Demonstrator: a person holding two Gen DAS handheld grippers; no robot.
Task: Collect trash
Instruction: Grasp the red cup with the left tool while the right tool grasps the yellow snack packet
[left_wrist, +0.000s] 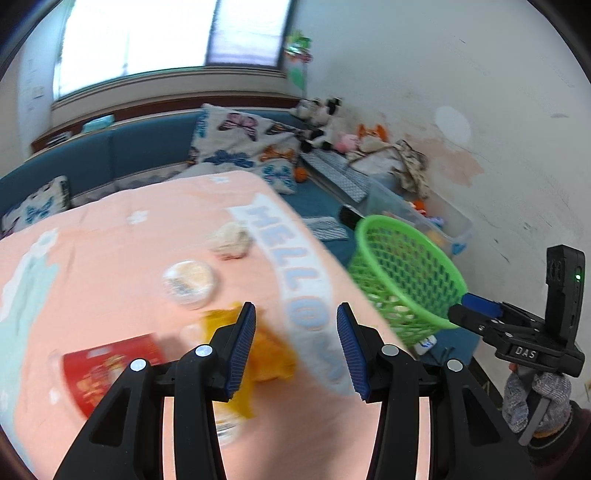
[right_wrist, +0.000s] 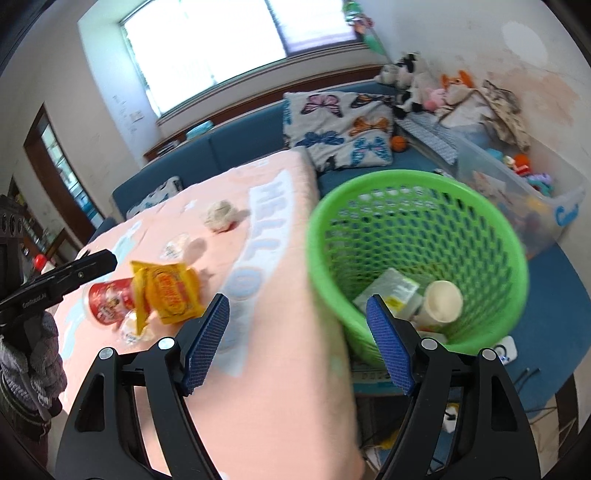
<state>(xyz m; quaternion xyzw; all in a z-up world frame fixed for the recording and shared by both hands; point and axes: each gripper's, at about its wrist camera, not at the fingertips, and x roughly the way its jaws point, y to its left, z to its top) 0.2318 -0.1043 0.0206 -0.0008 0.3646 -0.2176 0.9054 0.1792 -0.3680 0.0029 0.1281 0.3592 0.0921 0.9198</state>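
Observation:
My left gripper hangs open over the pink tablecloth, nothing between its pads. Just beyond its left finger lies a yellow snack wrapper, beside a red cup on its side. Farther off are a round clear-wrapped item and a crumpled paper ball. My right gripper is open at the table's right edge, its right finger over the inside of the green mesh basket, not pressing it. A white paper cup and a white wrapper lie in the basket.
A blue sofa with butterfly pillows runs behind the table. A clear bin of toys and stuffed animals sit along the right wall. Gloved hands hold both grippers. Cables and small items lie on the floor under the basket.

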